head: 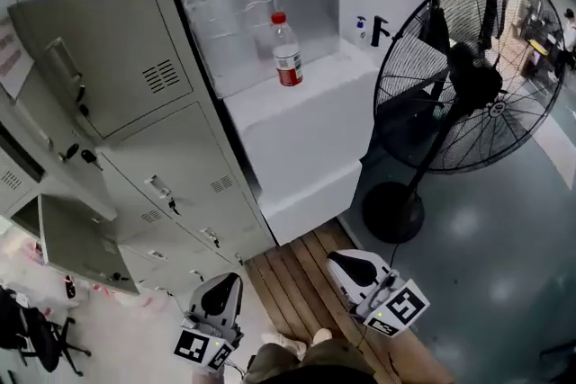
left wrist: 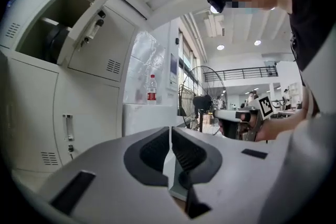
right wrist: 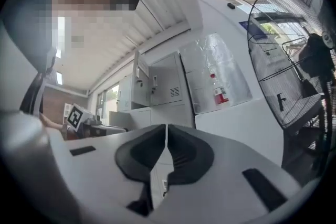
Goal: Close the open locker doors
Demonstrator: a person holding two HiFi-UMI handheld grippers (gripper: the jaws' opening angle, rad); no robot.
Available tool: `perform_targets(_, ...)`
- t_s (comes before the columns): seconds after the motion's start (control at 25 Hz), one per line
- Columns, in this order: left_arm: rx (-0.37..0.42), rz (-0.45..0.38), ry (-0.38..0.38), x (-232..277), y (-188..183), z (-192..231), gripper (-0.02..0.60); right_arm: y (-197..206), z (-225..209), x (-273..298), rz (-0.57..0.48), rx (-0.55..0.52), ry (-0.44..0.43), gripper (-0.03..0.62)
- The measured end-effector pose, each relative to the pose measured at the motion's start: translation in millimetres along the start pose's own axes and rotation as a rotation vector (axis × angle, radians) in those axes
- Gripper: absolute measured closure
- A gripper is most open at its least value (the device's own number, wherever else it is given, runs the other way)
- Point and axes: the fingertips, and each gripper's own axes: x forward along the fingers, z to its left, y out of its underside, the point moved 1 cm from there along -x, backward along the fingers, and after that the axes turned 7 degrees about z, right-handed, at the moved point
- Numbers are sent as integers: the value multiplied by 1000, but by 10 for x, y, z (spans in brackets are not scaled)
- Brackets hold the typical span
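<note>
Closest to us in the head view are our two claws: the left gripper (head: 225,285) low by the foot of the lockers (head: 171,148), and the right gripper (head: 339,262) over the pallet (head: 297,270). Both are well apart from any door. Near the lower left edge one door (head: 85,243) stands swung out from its dark compartment (head: 22,216); the doors nearer us look shut. A bottle (head: 286,49) stands on the white block (head: 306,139) beside the lockers, and a fan (head: 472,76) stands off to the right.

From the left gripper view, our jaws are pressed together with nothing between them, pointing about level at the lockers. The open compartment shows high on the left, its door angled outward.

From the right gripper view, the jaws are likewise together and empty. The lockers sit further off, with the bottle and fan to their right.

We judge this to be the approach – no door is touched yet. The next move calls for bringing one gripper to the outer face of the swung door and pushing it flat against its frame – closed jaws should do as a blunt pusher
</note>
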Motion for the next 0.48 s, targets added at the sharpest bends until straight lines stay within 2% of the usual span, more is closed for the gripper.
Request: perform_targets(0.48,-42,-34,-267,-881,33,823,574,-234,795,1353,-6,-64,-337,571)
